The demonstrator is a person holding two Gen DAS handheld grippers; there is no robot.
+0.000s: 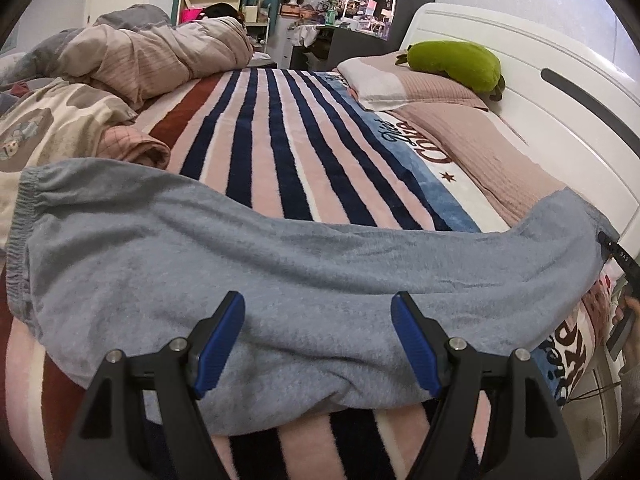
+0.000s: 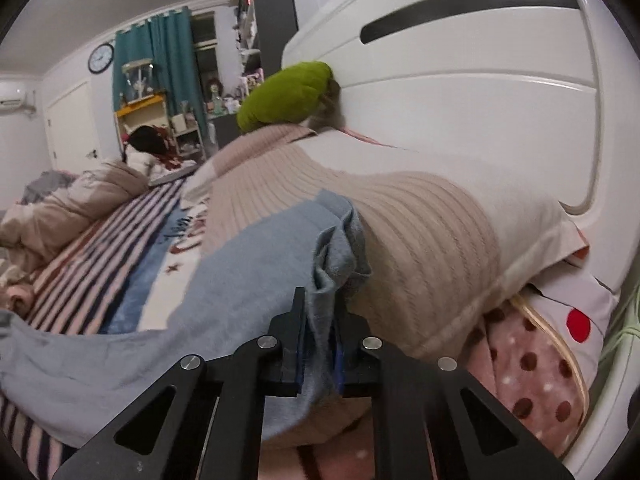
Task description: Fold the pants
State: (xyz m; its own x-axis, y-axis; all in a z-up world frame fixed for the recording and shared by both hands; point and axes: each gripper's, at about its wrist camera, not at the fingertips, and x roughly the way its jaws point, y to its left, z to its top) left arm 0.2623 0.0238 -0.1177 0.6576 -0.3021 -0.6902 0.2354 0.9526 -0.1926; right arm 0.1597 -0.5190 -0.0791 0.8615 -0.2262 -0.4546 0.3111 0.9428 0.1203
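Note:
Grey-blue fleece pants lie stretched across the striped blanket, elastic waistband at the left, leg end at the right. My left gripper is open, its blue pads spread just above the pants' near edge, holding nothing. My right gripper is shut on the leg end of the pants, lifted a little in front of the beige pillow. The right gripper's edge also shows at the far right of the left wrist view.
A white headboard runs along the right. A green plush lies on the pillows. Bunched duvets fill the far left of the bed. A polka-dot pillow lies by the headboard.

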